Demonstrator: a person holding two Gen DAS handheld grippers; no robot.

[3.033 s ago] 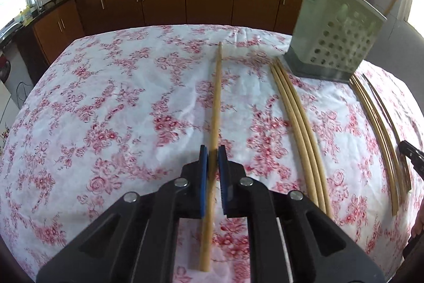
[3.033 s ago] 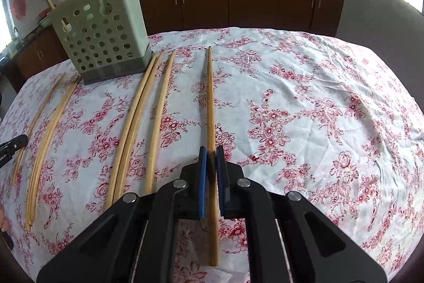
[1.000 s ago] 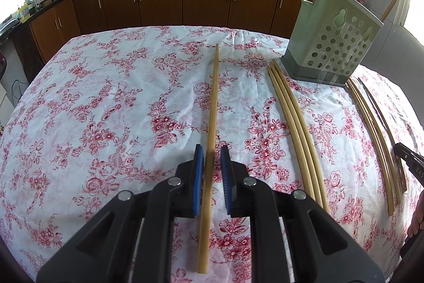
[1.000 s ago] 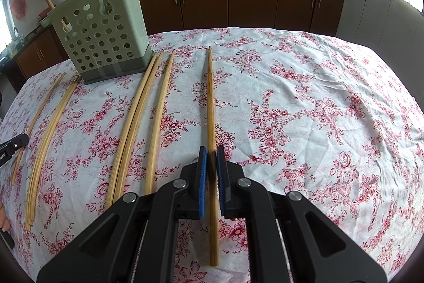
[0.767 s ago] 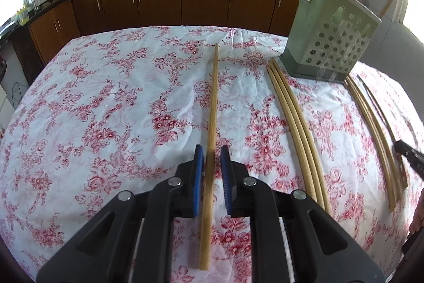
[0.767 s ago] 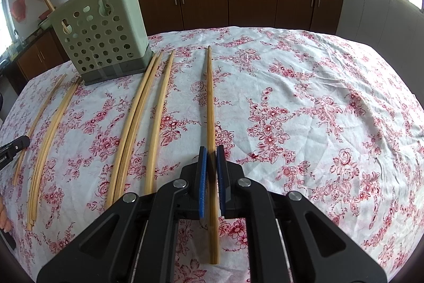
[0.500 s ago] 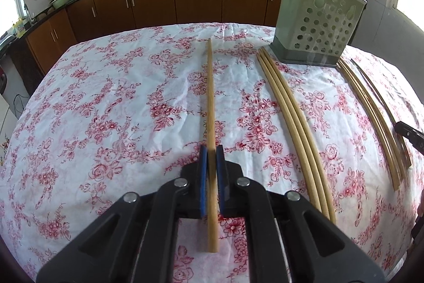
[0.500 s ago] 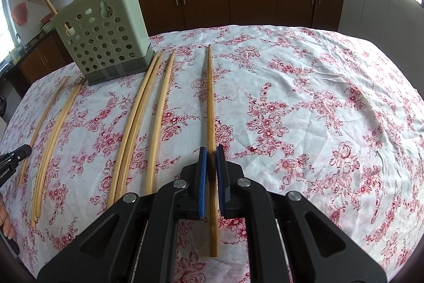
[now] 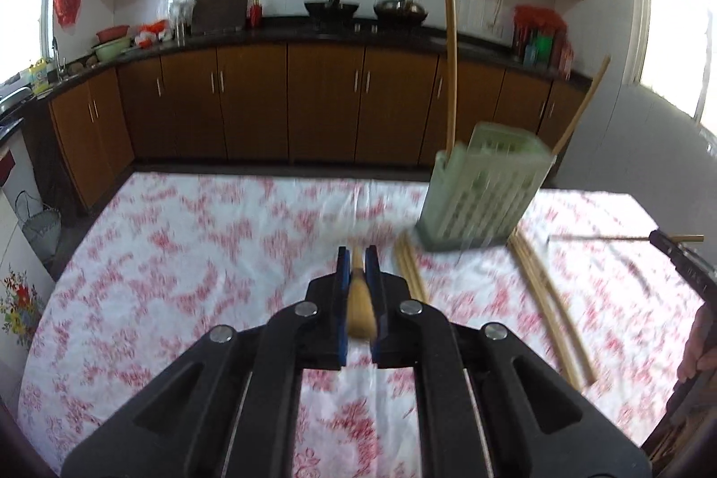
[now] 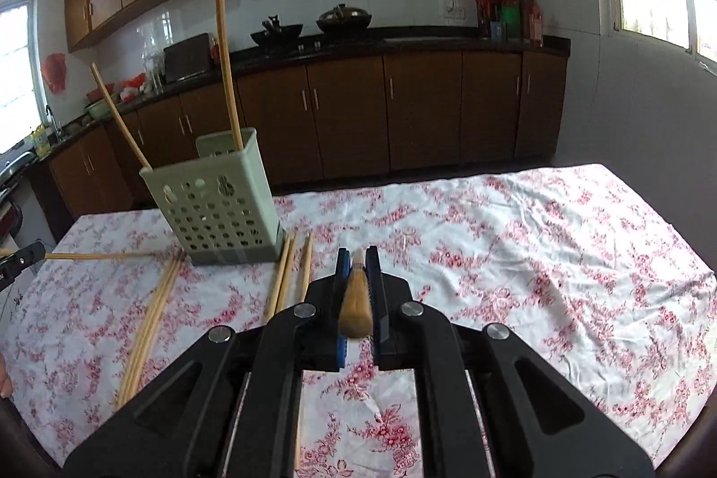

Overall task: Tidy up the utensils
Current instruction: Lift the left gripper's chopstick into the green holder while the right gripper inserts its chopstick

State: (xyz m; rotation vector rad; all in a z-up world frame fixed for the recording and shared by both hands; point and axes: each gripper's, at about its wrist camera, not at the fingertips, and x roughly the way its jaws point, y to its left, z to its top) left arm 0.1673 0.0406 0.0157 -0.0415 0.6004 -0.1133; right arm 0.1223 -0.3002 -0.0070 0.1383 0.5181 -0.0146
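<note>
Daylight flooding in from blown-out windows (image 9: pixel 676 25) at both sides, tablecloth (image 9: pixel 188 254) smearing with motion blur beyond the fingers, fisheye edges bending and darkening.

home kitchen | wood cabinets (image 9: pixel 251 101) | woks (image 10: pixel 343 16) on stove

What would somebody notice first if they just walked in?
Probably the green holder standing on the flowery tablecloth, with two chopsticks poking up out of it. Then the left gripper and right gripper, each pinching one chopstick, with more chopsticks lying beside the holder.
</note>
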